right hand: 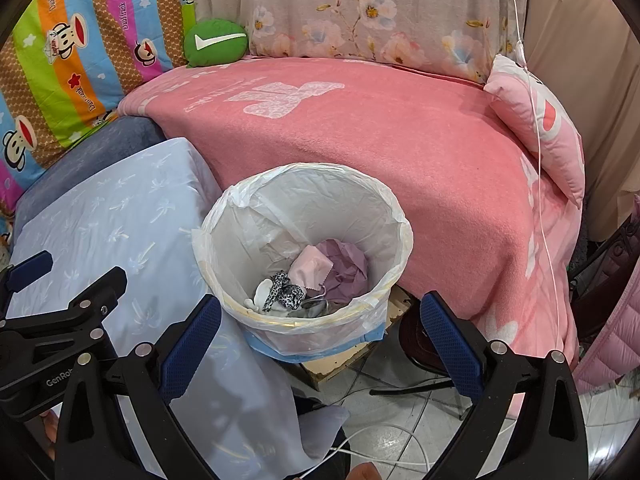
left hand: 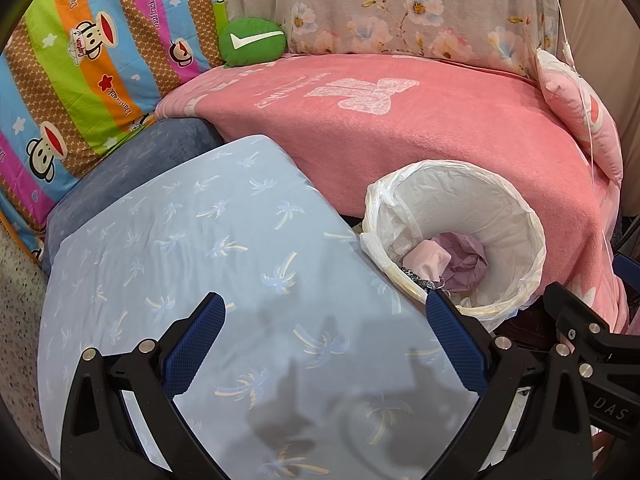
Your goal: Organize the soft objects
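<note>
Across the centre and right of both frames lay a pink blanket (right hand: 380, 152), fleecy and bare, draped over a low rounded surface. At lower left sat a pale blue pillow (left hand: 192, 264), smooth cotton printed with small palm trees, its long axis running from lower left to upper right, resting on a darker blue cushion (left hand: 132, 160). At the upper left edge hung a striped cartoon sheet (left hand: 92, 52), with a flowered cloth (right hand: 360, 12) beside it. Below centre in the right view stood a bin (right hand: 224, 216), round, lined with thin white plastic, holding crumpled pink and lilac cloths (right hand: 332, 268) and a spotted scrap. At upper left a small green cushion (right hand: 214, 42), round and plump with a white tick, rested on the blanket's far edge; a pink pillow (right hand: 536, 128) leaned at the right edge.

The left gripper (left hand: 326, 312) hovered directly over the pale blue pillow, jaws spread wide and empty. The right gripper (right hand: 320, 316), equally wide and empty, hung just before the bin. Judged from this, the left was nearer the pillow; the green cushion lay well ahead of both.
</note>
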`<state>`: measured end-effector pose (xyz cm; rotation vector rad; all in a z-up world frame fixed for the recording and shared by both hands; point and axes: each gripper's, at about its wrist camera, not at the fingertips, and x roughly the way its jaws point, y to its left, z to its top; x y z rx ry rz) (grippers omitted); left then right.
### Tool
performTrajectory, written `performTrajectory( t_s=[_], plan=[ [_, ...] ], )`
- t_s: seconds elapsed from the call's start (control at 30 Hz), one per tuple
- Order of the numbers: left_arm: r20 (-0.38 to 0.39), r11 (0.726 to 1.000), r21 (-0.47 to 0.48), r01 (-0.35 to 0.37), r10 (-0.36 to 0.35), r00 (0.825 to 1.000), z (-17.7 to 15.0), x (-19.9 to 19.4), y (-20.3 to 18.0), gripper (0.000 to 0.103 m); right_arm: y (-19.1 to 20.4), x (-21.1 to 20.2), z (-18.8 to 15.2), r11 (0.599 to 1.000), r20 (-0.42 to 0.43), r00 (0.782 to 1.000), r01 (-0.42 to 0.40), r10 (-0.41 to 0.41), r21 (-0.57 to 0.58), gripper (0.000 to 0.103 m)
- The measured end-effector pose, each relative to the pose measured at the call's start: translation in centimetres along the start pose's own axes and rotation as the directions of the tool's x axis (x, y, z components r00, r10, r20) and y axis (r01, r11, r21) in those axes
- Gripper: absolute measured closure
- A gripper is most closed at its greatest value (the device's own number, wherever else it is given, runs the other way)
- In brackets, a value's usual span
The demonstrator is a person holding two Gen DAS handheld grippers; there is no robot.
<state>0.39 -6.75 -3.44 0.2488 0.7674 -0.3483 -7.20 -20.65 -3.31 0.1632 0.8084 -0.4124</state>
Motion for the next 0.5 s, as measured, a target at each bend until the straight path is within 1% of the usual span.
performTrajectory(
  t_s=[0.17, 0.33, 0.5],
  plan=[
    [0.002, 1.000, 0.001, 0.000, 0.000, 1.000, 0.02, -0.06, -0.05, 0.007, -0.09, 0.01, 0.01, 1.000, 0.000, 1.000, 0.001, -0.001, 0.000, 0.006],
    [-0.012, 1.000, 0.005, 0.002, -0.002, 1.000, 0.29, 0.08, -0.24, 0.007, -0.45, -0.12, -0.20, 1.000, 0.001, 1.000, 0.005, -0.005, 0.009, 0.006],
    [-0.001, 1.000, 0.008, 0.016, -0.016, 1.000, 0.40, -0.11, -0.24, 0.007, -0.46, -0.21, -0.17, 1.000, 0.001, 1.000, 0.012, -0.012, 0.015, 0.006]
  ],
)
